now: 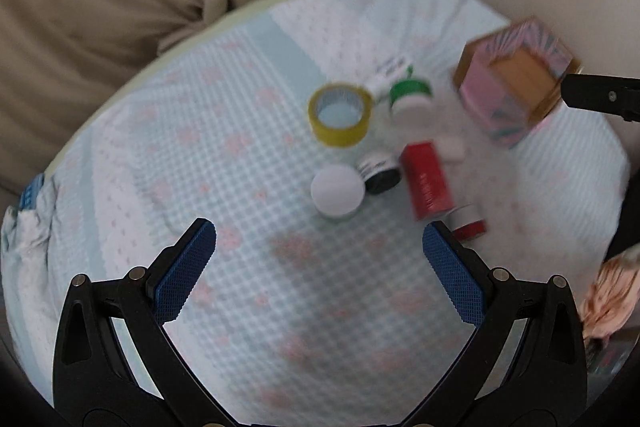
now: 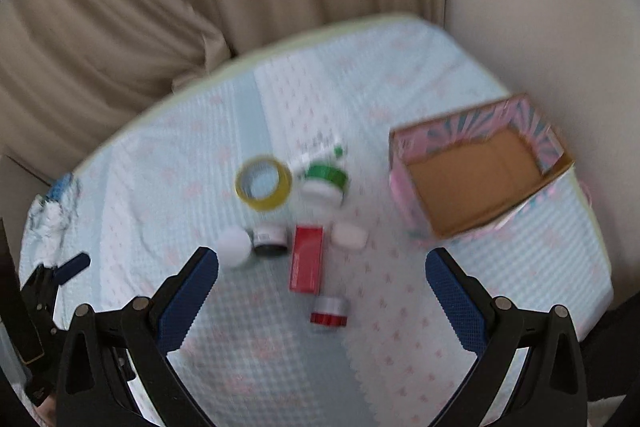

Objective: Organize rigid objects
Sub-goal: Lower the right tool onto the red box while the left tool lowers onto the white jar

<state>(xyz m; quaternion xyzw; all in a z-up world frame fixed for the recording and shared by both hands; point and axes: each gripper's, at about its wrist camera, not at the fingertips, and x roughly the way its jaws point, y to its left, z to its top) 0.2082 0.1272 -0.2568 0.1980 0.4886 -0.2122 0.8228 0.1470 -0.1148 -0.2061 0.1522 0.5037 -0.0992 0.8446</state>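
— While both grippers hover over the surface (image 2: pixel 400 307), how do their jaws stand?

— The left gripper (image 1: pixel 319 241) has its jaws spread wide, holding nothing. The right gripper (image 2: pixel 322 269) is the same: wide apart, empty.

— Where are the things?

— Clustered mid-cloth: a yellow tape roll (image 2: pixel 263 183) just beside a green-lidded jar (image 2: pixel 323 185), with a white packet (image 2: pixel 316 146) behind them. Nearer lie a white round lid (image 2: pixel 235 247), a black jar (image 2: pixel 271 239), a red box (image 2: pixel 306 259) lying flat, a small white piece (image 2: pixel 349 235) and a red-banded jar (image 2: pixel 329 311).

— And the container?

— An open pink cardboard box (image 2: pixel 476 167) sits to the right, apart from the cluster, its brown floor bare. Details are blurred.
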